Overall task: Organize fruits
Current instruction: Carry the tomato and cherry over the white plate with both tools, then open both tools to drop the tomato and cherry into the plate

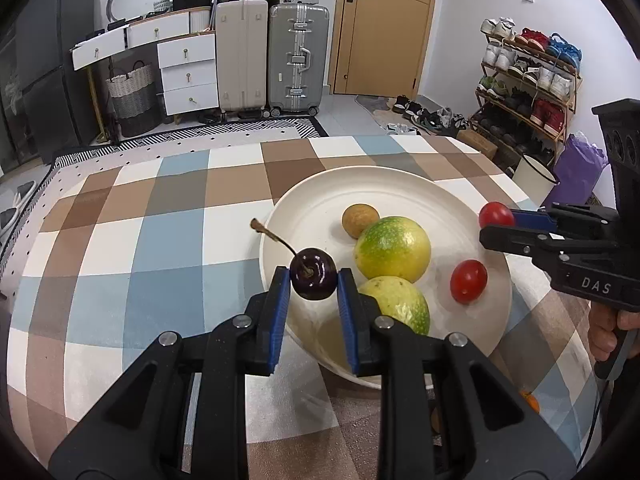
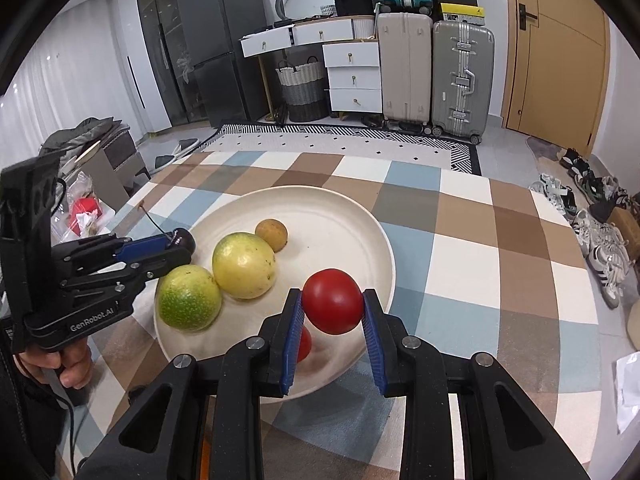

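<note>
My left gripper [image 1: 313, 280] is shut on a dark cherry [image 1: 313, 274] with a long stem, held over the near-left rim of a cream plate [image 1: 384, 184]. My right gripper [image 2: 333, 300] is shut on a red cherry tomato [image 2: 332, 300], above the plate's [image 2: 320, 208] right side. On the plate lie two yellow-green round fruits [image 1: 393, 249] [image 1: 400, 300], a small brown fruit [image 1: 360, 220] and a second cherry tomato [image 1: 469, 281]. In the left wrist view the right gripper [image 1: 498, 220] enters from the right with its tomato [image 1: 495, 213]. In the right wrist view the left gripper [image 2: 180, 246] shows at the left.
The plate stands on a table with a checked blue, brown and white cloth [image 1: 140, 240]. A small orange thing [image 1: 530, 400] lies on the cloth near the right edge. Behind are suitcases [image 1: 272, 56], white drawers [image 1: 184, 72], a shoe rack [image 1: 528, 76] and a door [image 1: 384, 24].
</note>
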A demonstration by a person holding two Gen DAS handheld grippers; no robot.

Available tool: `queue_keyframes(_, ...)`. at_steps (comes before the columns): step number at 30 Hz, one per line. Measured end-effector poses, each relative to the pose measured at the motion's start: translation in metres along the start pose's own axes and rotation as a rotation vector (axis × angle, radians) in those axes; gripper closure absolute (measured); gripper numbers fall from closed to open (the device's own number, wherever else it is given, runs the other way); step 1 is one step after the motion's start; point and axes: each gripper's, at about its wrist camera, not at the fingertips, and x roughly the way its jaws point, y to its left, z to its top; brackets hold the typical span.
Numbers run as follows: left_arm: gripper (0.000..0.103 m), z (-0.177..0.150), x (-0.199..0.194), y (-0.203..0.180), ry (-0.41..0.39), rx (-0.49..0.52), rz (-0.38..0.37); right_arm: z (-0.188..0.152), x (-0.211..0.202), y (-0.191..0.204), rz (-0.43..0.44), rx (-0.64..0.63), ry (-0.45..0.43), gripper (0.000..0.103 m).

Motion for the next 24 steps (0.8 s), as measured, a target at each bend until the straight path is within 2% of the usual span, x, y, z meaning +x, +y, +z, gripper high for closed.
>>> queue_keyframes(12, 0.082, -0.003, -0.002, -0.009, 0.004, 0.028, -0.022, -0.005, 0.018, 0.000, -0.005, -0.012, 0.021, 0.073)
queue_keyframes(24, 0.082, -0.005, -0.003, -0.017, 0.021, 0.035, -0.046, -0.003, 0.013, 0.009, 0.010, -0.020, 0.004, 0.072)
